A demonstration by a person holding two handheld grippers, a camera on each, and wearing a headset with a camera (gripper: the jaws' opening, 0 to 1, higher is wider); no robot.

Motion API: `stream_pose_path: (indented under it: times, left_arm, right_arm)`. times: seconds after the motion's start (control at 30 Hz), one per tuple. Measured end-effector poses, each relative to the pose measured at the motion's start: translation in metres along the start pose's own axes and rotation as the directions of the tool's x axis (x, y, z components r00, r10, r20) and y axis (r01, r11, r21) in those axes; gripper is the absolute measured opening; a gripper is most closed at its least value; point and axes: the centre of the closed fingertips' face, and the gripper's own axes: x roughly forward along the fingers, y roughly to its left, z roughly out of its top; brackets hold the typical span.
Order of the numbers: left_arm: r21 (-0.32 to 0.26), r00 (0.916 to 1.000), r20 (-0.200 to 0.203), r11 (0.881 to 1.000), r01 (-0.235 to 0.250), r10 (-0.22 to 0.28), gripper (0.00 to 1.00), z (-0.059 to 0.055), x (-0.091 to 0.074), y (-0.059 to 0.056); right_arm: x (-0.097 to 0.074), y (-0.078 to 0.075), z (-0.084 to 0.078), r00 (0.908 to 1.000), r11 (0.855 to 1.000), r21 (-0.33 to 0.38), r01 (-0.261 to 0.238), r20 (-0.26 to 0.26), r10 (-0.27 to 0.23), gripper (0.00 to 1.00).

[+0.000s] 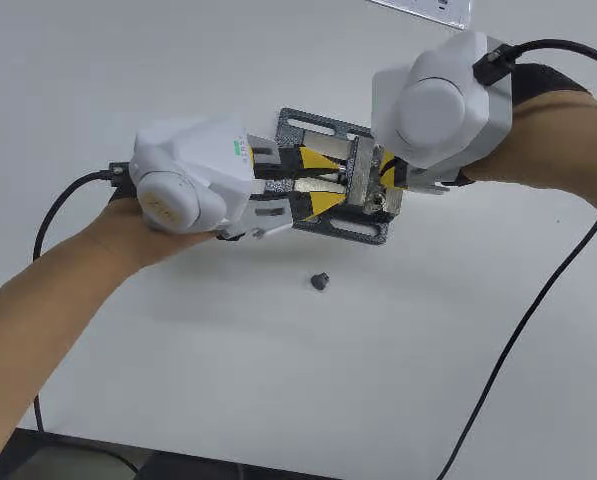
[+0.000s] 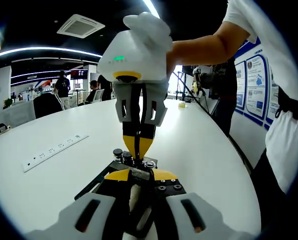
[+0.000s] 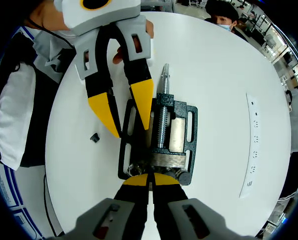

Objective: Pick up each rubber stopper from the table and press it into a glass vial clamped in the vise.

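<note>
On the white table [image 1: 178,380], a vise [image 1: 316,126] clamps several vials [image 2: 126,157].

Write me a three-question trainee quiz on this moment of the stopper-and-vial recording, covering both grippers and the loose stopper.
1. True or false: the left gripper has its jaws open.
2. Where is the loose rubber stopper? A) between the left gripper's jaws B) on the table, apart from the vise C) on top of the vise
3. Which gripper has its jaws shut?
Key: 1 true; 2 B; 3 the right gripper.
</note>
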Motion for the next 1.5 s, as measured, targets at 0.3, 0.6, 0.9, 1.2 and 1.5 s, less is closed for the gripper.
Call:
stream_pose_path:
  times: [0.3, 0.6, 0.9, 1.2, 1.5]
  left_arm:
    - [0.005, 1.0000, -0.010, 1.000, 0.000, 0.000, 0.11, -0.001, -0.006, -0.002]
    - [0.008, 0.9997, -0.022, 1.000, -0.005, 0.005, 0.11, -0.003, -0.012, -0.001]
    - [0.013, 0.9996, -0.029, 1.000, 0.000, 0.000, 0.11, -0.003, -0.012, -0.005]
    - [0.013, 0.9992, -0.039, 1.000, 0.010, -0.009, 0.11, -0.005, -0.011, -0.010]
    - [0.014, 0.9981, -0.059, 1.000, 0.018, -0.017, 0.11, -0.007, -0.015, -0.016]
  right_arm:
    - [-0.003, -0.001, 0.000, 0.9998, 1.000, 0.002, 0.008, 0.020, -0.008, 0.02]
    - [-0.003, -0.001, -0.001, 0.9978, 0.999, 0.041, 0.021, 0.062, -0.024, 0.05]
    - [-0.010, 0.003, -0.009, 0.9947, 0.993, 0.115, 0.041, 0.089, -0.051, 0.09]
    - [-0.015, 0.015, -0.012, 0.9895, 0.984, 0.169, 0.046, 0.127, -0.068, 0.11]
    - [-0.016, 0.033, -0.003, 0.9754, 0.974, 0.223, 0.042, 0.202, -0.088, 0.14]
